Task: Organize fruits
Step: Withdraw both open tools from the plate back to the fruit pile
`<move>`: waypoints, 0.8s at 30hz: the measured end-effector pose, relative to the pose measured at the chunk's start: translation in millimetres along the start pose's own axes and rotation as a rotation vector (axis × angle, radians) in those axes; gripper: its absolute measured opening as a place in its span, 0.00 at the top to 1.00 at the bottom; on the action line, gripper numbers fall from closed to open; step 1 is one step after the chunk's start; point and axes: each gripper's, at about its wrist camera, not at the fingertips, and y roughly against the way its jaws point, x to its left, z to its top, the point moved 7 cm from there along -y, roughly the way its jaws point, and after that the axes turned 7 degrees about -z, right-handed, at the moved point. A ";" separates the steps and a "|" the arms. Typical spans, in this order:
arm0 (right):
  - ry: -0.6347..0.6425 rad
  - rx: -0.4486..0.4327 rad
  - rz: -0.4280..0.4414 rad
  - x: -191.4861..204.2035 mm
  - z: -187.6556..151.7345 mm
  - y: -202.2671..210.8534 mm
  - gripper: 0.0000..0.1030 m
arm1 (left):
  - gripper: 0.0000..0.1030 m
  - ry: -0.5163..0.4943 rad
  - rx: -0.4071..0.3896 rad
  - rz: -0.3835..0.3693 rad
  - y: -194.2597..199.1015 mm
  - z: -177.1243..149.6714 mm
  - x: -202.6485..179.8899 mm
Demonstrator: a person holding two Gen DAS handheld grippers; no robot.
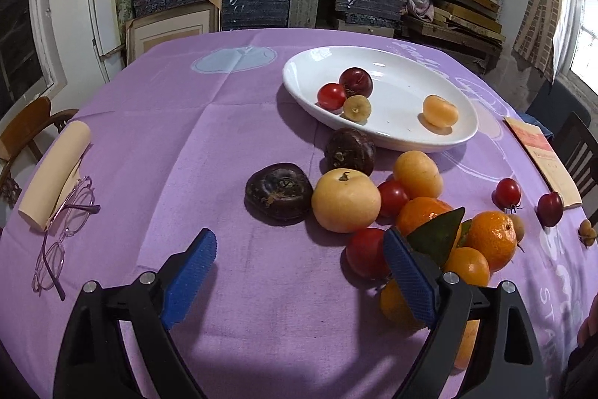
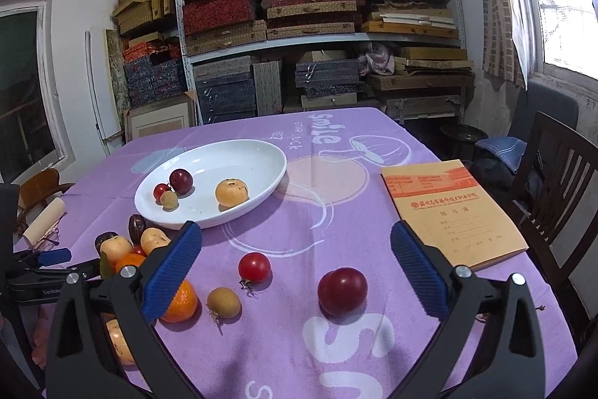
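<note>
Fruits are partly sorted: four pieces lie in the white dish (image 2: 261, 152), while a cluster of oranges, pears and dark fruit (image 1: 345, 200) sits just beside its near rim and a plum (image 2: 342, 291) lies apart on the table (image 1: 187, 122). Left claw (image 1: 299, 272) hovers near that cluster, fingers apart and empty. Right claw (image 2: 295, 272) hovers wide apart, framing the plum.

The white oval dish (image 2: 258, 152) ahead of both grippers holds four fruits: one plum (image 2: 181, 180), one cherry tomato (image 2: 161, 190), one small brown fruit (image 2: 169, 200) and one pale orange fruit (image 2: 231, 192). Two dark mangosteens (image 1: 278, 192) lie on the cloth ahead of the left gripper. Between the right gripper's fingers lie three loose fruits: one plum (image 2: 342, 291), one cherry tomato (image 2: 254, 267), one brown fruit (image 2: 223, 302).
</note>
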 end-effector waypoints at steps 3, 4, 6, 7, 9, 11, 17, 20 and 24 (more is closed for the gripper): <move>0.008 0.008 0.000 2.2 -0.4 -2.5 0.04 | 0.10 -0.039 0.027 -0.027 -7.5 0.3 -11.6; 0.010 0.010 0.001 2.5 -0.4 -2.7 0.04 | 0.09 -0.047 0.045 -0.042 -11.3 -1.1 -15.2; 0.009 0.010 0.001 2.7 -0.3 -3.1 0.04 | 0.08 -0.033 0.049 -0.046 -13.2 -0.8 -14.5; 0.007 0.009 0.002 2.6 -0.3 -3.2 0.04 | 0.08 -0.027 0.053 -0.045 -13.8 -0.6 -12.0; 0.002 0.012 0.006 2.8 -1.0 -3.5 0.04 | 0.05 -0.010 0.058 -0.054 -15.2 0.5 -5.7; -0.001 0.014 0.006 2.6 -1.0 -4.1 0.04 | 0.04 0.010 0.056 -0.059 -13.8 0.3 2.1; -0.005 0.022 0.017 3.6 -2.4 -6.1 0.04 | 0.07 0.066 0.069 -0.082 -0.9 -9.4 21.7; 0.005 0.031 0.016 6.5 -4.2 -8.1 0.04 | 0.08 0.047 0.064 -0.127 -2.6 -7.6 8.1; 0.001 0.031 0.015 5.1 -3.9 -8.2 0.04 | 0.08 -0.022 0.070 -0.120 -12.1 -5.1 -13.2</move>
